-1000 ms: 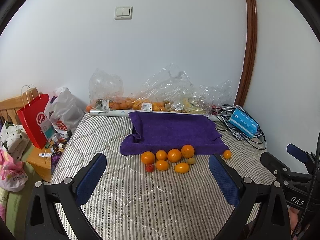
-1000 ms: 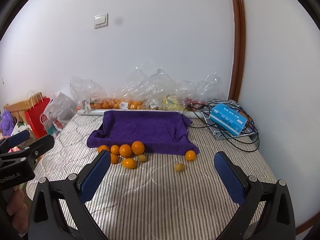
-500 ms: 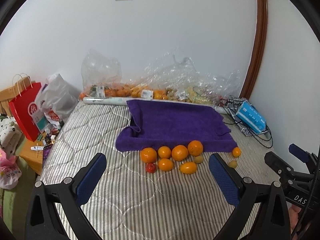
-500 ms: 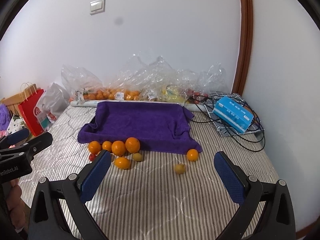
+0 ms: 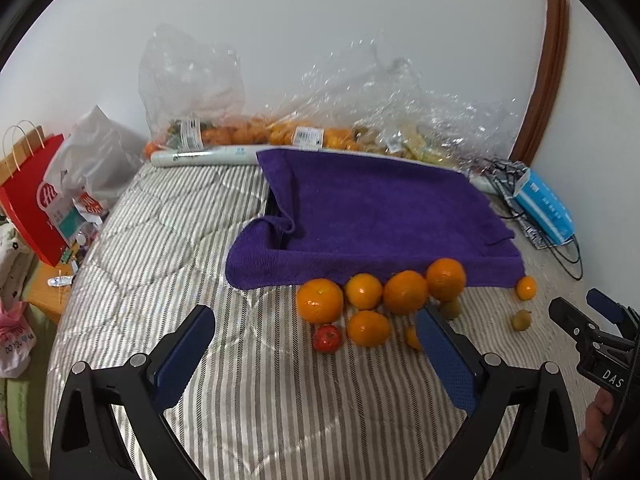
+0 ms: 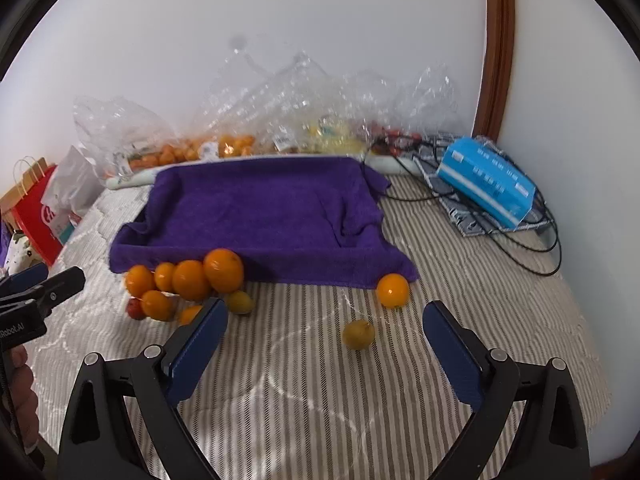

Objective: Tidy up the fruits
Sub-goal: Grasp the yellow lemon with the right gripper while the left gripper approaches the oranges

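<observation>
Several oranges (image 5: 405,292) lie bunched on the striped bed against the front edge of a purple towel-lined tray (image 5: 380,216). A small red fruit (image 5: 327,338) lies by them. My left gripper (image 5: 314,316) hovers open just before this bunch, holding nothing. To the right lie a lone orange (image 6: 393,290) and a small yellow fruit (image 6: 359,334). My right gripper (image 6: 325,308) is wide and its jaws are closing a little. Nothing is between its pads; the yellow fruit lies on the bed just ahead of the gap. A greenish fruit (image 6: 240,302) sits by its left fingertip.
Clear plastic bags of fruit (image 5: 248,132) line the wall behind the tray. A blue tissue pack (image 6: 486,180) on black cables (image 6: 548,248) lies at the right. A red paper bag (image 5: 28,196) stands off the bed's left edge. Striped bedding (image 6: 320,380) spreads in front.
Both grippers have come forward and down toward the fruit, which now looks larger and closer. The wall switch has slid out of the left wrist view.
</observation>
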{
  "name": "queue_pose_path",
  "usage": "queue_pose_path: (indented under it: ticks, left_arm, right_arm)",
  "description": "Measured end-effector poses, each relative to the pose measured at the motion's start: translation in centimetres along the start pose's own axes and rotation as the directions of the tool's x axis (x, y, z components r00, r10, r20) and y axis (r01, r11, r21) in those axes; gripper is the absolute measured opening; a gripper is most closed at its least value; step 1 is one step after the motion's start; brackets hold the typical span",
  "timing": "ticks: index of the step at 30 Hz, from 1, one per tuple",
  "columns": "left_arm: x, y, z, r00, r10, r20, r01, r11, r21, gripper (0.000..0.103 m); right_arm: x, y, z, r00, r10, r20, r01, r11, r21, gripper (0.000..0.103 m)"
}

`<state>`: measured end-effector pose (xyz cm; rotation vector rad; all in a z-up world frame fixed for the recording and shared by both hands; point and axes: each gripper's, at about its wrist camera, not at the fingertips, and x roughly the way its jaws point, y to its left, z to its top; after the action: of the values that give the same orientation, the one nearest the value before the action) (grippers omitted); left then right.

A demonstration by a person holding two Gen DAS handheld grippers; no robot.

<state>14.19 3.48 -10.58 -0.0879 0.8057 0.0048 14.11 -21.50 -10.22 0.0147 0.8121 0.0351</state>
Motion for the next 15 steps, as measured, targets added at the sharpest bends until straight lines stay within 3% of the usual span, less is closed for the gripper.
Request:
queue_pose_path:
  ticks: [6,15]
  left_arm:
    - [2.3,0.6,0.1,0.999,0.003,-0.032,-0.003,1.000,-0.009,0.100]
    - [4.6,1.7,0.1,0.998,0.038,-0.051,-0.039,0.999,-0.017,0.097]
  right_arm:
    - [3.1,-0.7,-0.5,0.999,-0.006,-0.035,0.007,1.000,0.009,0.097]
    - [6.5,-3.0,-1.5,0.992,0.048,-0.114,-0.039,0.996,0.086,0.080]
